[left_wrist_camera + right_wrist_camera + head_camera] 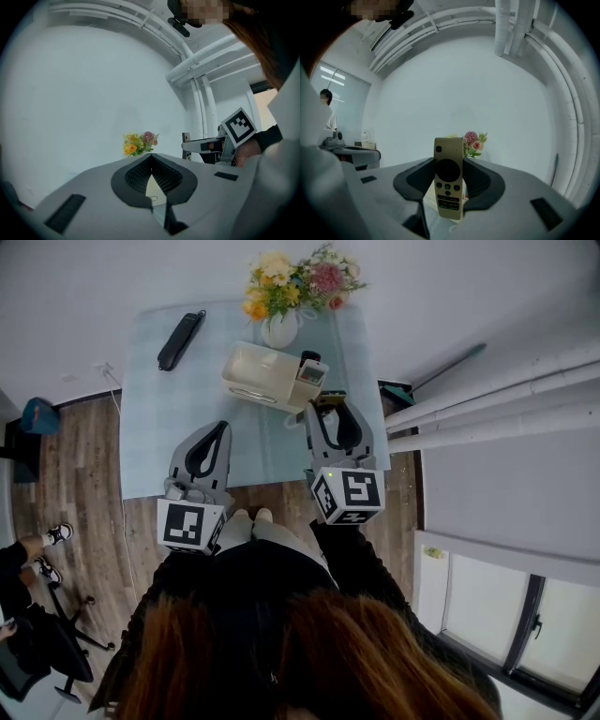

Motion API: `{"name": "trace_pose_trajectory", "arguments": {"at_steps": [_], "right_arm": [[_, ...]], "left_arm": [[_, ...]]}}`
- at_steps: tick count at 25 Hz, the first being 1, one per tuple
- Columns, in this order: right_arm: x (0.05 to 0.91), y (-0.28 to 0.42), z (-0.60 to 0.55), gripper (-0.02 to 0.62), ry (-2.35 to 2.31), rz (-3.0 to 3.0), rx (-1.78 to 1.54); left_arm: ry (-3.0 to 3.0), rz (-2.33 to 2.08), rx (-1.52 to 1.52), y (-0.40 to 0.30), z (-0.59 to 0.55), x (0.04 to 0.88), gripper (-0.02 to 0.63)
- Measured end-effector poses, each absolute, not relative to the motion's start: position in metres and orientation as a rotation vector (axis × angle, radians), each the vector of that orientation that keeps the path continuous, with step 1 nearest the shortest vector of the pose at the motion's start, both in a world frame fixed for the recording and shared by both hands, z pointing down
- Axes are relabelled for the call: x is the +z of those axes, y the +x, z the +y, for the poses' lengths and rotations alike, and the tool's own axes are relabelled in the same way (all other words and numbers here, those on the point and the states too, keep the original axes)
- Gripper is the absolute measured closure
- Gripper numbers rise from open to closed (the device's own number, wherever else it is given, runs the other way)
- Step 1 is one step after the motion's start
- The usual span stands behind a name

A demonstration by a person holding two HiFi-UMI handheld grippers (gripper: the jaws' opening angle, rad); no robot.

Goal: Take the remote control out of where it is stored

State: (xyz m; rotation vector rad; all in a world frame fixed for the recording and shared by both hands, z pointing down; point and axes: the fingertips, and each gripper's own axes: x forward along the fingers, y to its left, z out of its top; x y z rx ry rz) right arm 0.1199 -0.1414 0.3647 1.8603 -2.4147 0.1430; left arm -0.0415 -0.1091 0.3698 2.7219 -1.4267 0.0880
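Now right tongs [449, 168] clamp the gold remote [449, 180]; left tongs [151, 161] shut, empty; cream box [258, 371] perhaps holds another.

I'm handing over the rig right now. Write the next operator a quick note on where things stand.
Left claw: shut, empty, above the table's near side.
Right claw: shut on the gold remote control, held upright.
Storage box: on the table before the flower vase; another handset stands in its end.
Done: remote gripped and apparently clear of the box.
Left: probably set it down on bare table.
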Motion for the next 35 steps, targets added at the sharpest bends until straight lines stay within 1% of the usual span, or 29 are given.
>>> {"name": "trace_pose_trajectory", "arguments": {"at_steps": [14, 29, 35], "right_arm": [[0.405, 0.108, -0.112, 0.399, 1.756, -2.411, 0.312], [0.529, 0.094, -0.084, 0.399, 1.516, -2.241, 0.559], [0.544, 0.09, -0.089, 0.399, 1.484, -2.23, 0.565]], "left_arm": [[2.726, -1.414, 0.085, -0.041, -0.106, 0.369, 0.601], [2.713, -1.431, 0.094, -0.049, -0.101, 0.371, 0.601], [2.705, -1.456, 0.097, -0.055, -0.099, 0.371, 0.601]]}}
